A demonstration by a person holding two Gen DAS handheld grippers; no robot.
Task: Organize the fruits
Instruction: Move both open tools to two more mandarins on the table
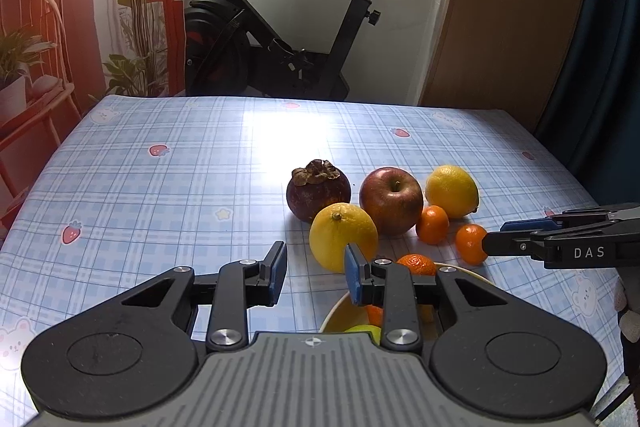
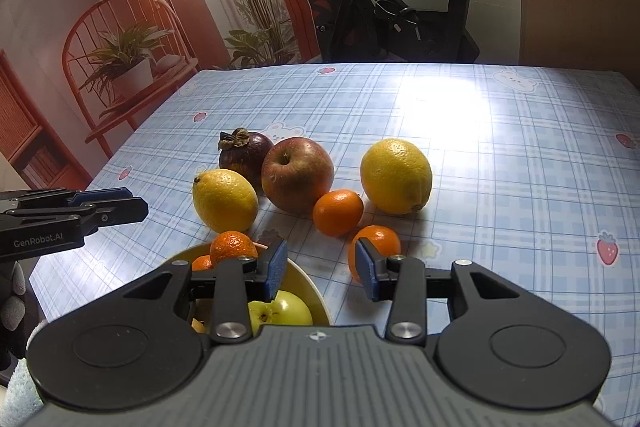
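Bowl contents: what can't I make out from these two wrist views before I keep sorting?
- Bowl: most of its inside is hidden by the right gripper in the right wrist view and by the left gripper in the left wrist view.
- Fruit count in the bowl: only a green apple and a mandarin show clearly; the rest is covered.
- Near edge of the table: hidden below both gripper bodies.

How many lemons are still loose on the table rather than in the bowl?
2. One lemon lies nearest the yellow bowl, in front of the mangosteen. The other lemon sits on the far side of the red apple. The bowl's contents are partly hidden.
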